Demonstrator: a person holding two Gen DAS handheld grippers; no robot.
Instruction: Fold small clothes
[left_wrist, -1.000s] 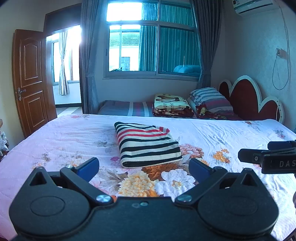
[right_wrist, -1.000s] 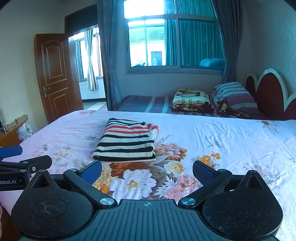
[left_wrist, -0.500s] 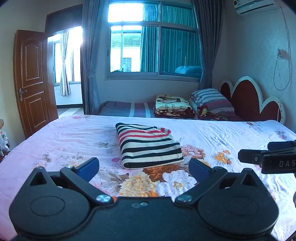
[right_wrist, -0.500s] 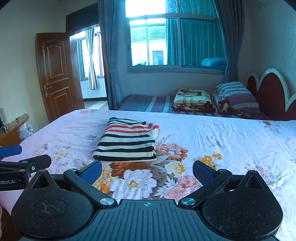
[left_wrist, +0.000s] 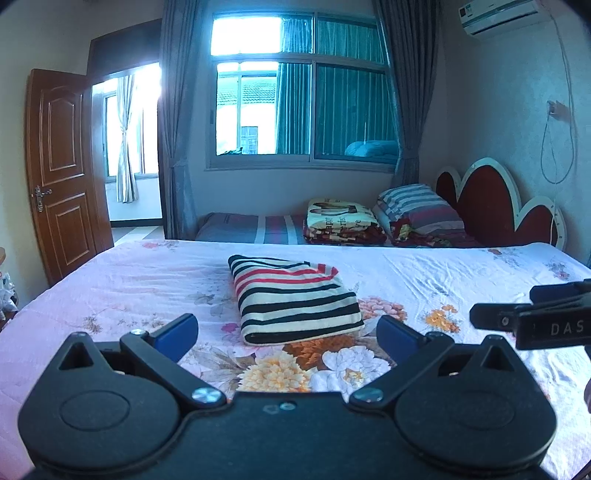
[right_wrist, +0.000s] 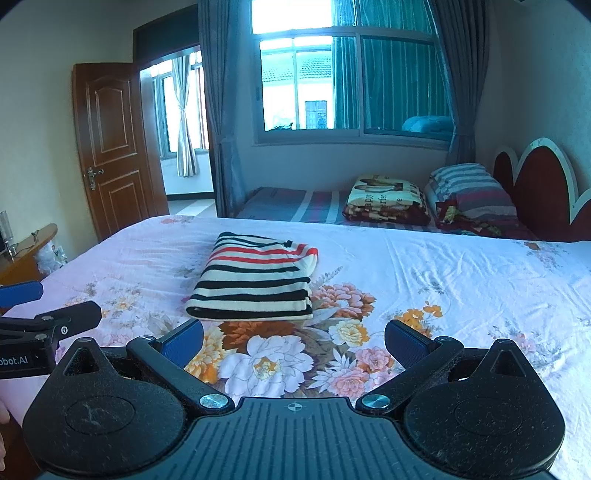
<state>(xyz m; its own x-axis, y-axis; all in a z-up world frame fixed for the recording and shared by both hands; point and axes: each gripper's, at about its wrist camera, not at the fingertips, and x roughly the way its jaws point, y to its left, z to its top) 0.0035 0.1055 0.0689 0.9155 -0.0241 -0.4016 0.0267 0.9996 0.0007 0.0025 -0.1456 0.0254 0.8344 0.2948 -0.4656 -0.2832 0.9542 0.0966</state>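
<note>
A folded garment with black, white and red stripes (left_wrist: 293, 299) (right_wrist: 256, 277) lies flat on the pink floral bedsheet (left_wrist: 110, 288) (right_wrist: 461, 280). My left gripper (left_wrist: 286, 338) is open, held above the sheet a short way in front of the garment, with nothing between its blue pads. My right gripper (right_wrist: 293, 341) is open too, just short of the garment's near edge and holding nothing. Each gripper shows at the side of the other's view: the right gripper (left_wrist: 532, 319) and the left gripper (right_wrist: 40, 325).
A second bed behind holds a folded blanket (left_wrist: 341, 221) and striped pillows (left_wrist: 419, 206) against a red headboard (left_wrist: 491, 199). A wooden door (left_wrist: 62, 170) stands open at left. A wooden desk edge (right_wrist: 27, 251) sits beside the bed.
Both grippers have drifted slightly, so the garment sits a touch higher in each view. The garment itself has not moved and both grippers stay open.
</note>
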